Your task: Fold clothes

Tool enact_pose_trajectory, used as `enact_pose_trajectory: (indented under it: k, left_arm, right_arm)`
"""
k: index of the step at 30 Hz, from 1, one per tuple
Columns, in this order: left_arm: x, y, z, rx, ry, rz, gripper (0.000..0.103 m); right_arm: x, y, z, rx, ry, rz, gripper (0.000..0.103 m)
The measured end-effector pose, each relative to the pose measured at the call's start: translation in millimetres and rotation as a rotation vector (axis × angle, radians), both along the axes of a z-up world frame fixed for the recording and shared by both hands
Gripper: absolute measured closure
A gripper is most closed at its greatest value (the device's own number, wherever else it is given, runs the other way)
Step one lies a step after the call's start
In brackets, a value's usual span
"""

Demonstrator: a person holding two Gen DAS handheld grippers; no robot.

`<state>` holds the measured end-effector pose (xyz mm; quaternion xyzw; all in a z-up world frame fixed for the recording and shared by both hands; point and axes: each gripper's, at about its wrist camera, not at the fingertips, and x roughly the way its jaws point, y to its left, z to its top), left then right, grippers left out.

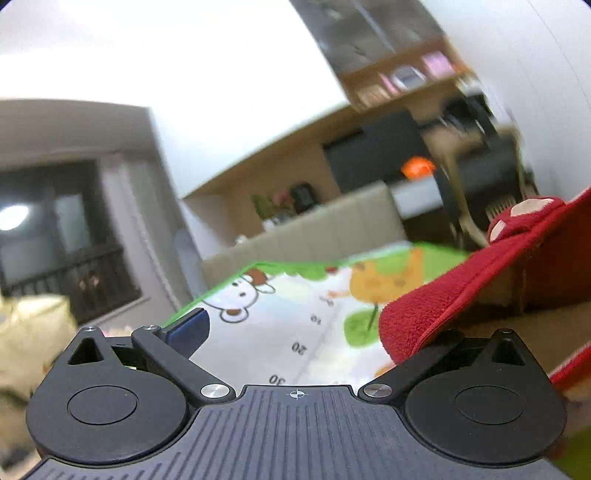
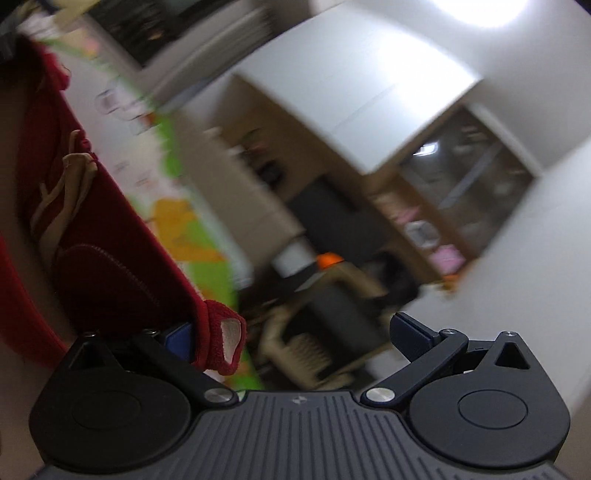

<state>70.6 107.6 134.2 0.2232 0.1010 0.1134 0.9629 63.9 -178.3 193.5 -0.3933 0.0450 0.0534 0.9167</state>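
We get strong fisheye bending at the edges in both wrist views, with dark vignette corners. Left wrist: the ceiling (image 1: 184,74) is blown out to white, a round lamp reflection (image 1: 13,218) glares in the dark window, the play mat (image 1: 295,314) and red garment (image 1: 424,314) up close are fairly sharp, and the shelving (image 1: 406,81) behind smears with motion blur. Right wrist: a ceiling light (image 2: 476,11) clips at the top edge, nearly the whole background streaks diagonally, and the red garment (image 2: 110,240) at left sits in deep shadow while the gripper body stays crisp.
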Motion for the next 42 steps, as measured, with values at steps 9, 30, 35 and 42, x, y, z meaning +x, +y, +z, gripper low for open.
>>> enact_pose_trajectory:
  k: [9,30,35,42]
  left_arm:
    - [166,-6,47,0.308,-0.002,0.137,0.0]
    - [-62,47,-128,0.096,0.428,-0.104,0.0]
    - [-81,60,-150,-0.051,0.537,-0.122,0.0]
    - [-111,59,-120,-0.315,0.601,-0.332,0.0]
  right_arm:
    - [153,60,64,0.023,-0.288,-0.111,0.001]
    - [-74,37,-127,0.038,0.235,0.025,0.0]
    - [-102,23,-127,0.042,0.411,0.081,0.0]
    - [-146,-36,-86,0.322,0.508,0.149,0.0]
